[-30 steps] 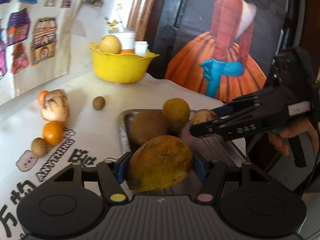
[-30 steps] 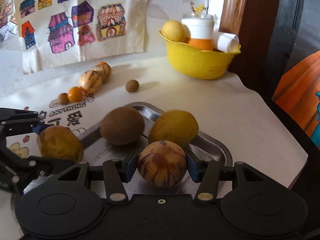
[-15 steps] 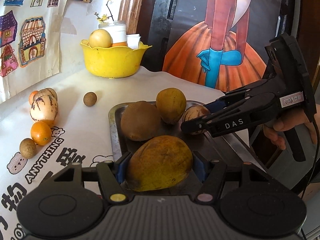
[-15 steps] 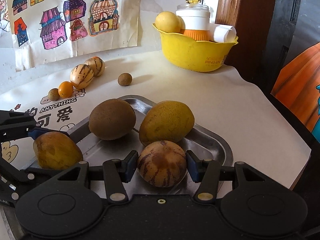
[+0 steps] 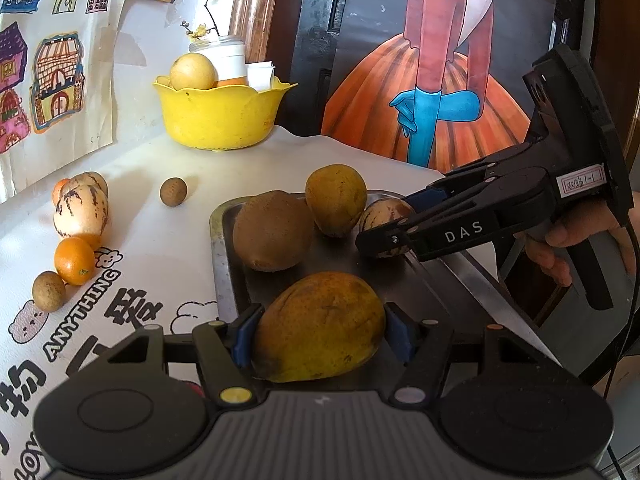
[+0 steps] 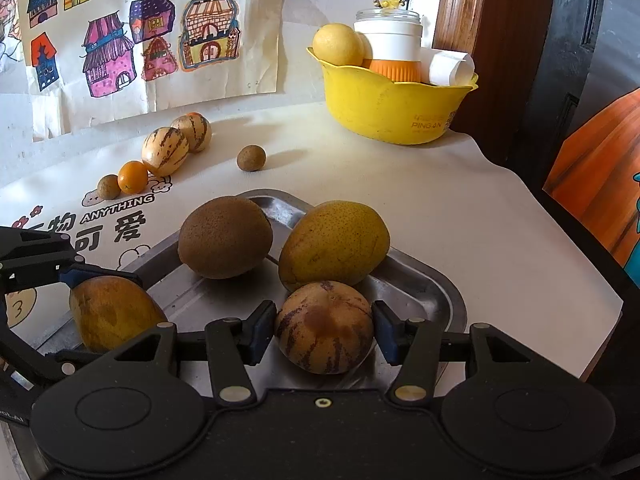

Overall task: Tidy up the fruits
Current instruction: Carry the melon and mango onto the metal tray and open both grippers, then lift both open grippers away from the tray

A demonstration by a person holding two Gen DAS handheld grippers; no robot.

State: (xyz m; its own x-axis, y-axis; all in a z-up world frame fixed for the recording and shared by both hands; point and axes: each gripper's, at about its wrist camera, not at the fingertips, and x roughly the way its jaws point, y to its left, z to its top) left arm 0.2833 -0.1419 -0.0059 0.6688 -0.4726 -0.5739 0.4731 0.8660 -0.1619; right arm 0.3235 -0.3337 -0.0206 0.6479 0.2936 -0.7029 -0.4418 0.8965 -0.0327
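My left claw [image 5: 320, 334] grips the mango [image 5: 318, 326], my right claw [image 6: 324, 330] the striped melon [image 6: 324, 326]; I'd lower both gently onto the tray [image 6: 448, 300], then release

Four fruits [image 6: 224, 236] on tray [image 6: 444, 292]

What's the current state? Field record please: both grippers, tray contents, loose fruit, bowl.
left gripper: shut on mango, over tray's near end
right gripper: shut on striped melon, over tray
tray: also holds brown fruit and yellow-green mango
loose on tablecloth: two striped melons, small oranges, two small brown fruits in a row; one more small brown fruit apart
yellow bowl: yellow fruit, jar, paper roll
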